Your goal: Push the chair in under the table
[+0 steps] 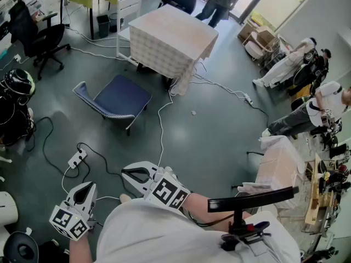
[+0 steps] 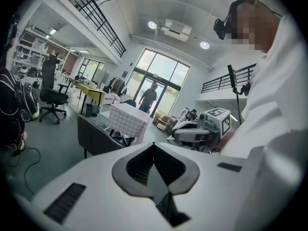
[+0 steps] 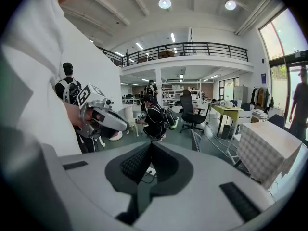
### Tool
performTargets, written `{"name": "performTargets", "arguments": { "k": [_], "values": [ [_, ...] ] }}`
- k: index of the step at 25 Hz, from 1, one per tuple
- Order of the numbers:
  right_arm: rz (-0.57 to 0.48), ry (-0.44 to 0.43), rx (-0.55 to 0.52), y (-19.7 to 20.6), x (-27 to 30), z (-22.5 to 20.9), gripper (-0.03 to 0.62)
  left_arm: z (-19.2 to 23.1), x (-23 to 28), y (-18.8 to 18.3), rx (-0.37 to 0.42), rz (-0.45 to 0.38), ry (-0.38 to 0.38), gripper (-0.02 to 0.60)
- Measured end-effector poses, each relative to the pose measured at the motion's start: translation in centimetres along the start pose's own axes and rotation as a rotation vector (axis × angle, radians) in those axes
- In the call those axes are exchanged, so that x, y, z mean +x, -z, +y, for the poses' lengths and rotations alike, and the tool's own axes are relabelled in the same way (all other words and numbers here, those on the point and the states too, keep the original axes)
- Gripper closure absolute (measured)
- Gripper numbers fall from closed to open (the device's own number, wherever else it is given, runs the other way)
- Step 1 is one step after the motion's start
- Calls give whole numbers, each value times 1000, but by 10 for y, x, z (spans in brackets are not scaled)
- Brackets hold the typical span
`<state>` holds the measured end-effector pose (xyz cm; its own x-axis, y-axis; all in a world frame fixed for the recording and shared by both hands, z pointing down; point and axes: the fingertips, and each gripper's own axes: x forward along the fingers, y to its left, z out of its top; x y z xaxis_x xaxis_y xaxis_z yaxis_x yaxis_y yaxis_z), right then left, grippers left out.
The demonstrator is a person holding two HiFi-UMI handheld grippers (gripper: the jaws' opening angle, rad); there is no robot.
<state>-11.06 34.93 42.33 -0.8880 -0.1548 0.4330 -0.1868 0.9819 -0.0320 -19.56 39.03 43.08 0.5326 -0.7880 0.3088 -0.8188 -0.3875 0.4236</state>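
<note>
Nothing has touched the chair yet. The blue-seated chair [image 1: 114,98] stands on the grey floor [image 1: 219,141], well apart from the checked-cloth table [image 1: 171,36] and off that table's near corner. Its patterned backrest is on the side away from the table and its open seat front faces roughly towards the table, so the push line appears to run from backrest to table, up and to the right in the head view. The left gripper [image 1: 85,192] hangs low by the person's body, jaws pressed together on nothing. The right gripper [image 1: 131,174] is likewise closed and empty, held out a little further ahead. The chair lies ahead of both, between their lines and well out of reach. The right gripper looks the nearer of the two, though the backrest sits more to the left gripper's side. In the left gripper view the chair shows low and left of the table, with the table beyond it. A white cable [image 1: 161,126] runs across the floor from the table towards the person, just beside the chair's legs. A power strip [image 1: 77,158] lies near the approach path. Judgement: the person needs to close in on the backrest first, and the cable could snag a chair leg during the push.
</note>
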Motion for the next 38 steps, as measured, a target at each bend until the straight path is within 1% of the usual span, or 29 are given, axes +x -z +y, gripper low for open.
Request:
{"name": "performTargets", "arguments": {
  "k": [5,9,17,20,22,25,29,31,33,35,38],
  "values": [
    [-10,-15,-19,-6,0,1,582,-1,-2,-3,12,-5,-18,572],
    [-13,0,-15,-6,-2,4,582,-3,-4,2,20,4,-9,572],
    [-24,14,-5,-12,1,12,580,-1,-13,1,22,-10,7,571],
    [-20,35,10,-6,-2,14,579,2,-10,9,9,-10,11,571],
    [-7,48,26,-1,-3,14,579,8,-6,13,-13,-7,8,565],
    [17,52,30,2,-1,10,579,20,-3,8,-34,-9,-14,552],
    [24,43,16,3,2,-10,574,35,13,4,-57,-28,-33,537],
    [16,37,17,3,5,-28,574,46,28,1,-64,-24,-53,529],
    [10,26,21,6,11,-46,574,60,44,-2,-82,-8,-82,507],
    [5,19,24,5,19,-64,571,78,58,-4,-126,7,-112,489],
    [-21,17,4,-11,27,-92,562,103,78,-9,-205,31,-156,461]
  ]
}}
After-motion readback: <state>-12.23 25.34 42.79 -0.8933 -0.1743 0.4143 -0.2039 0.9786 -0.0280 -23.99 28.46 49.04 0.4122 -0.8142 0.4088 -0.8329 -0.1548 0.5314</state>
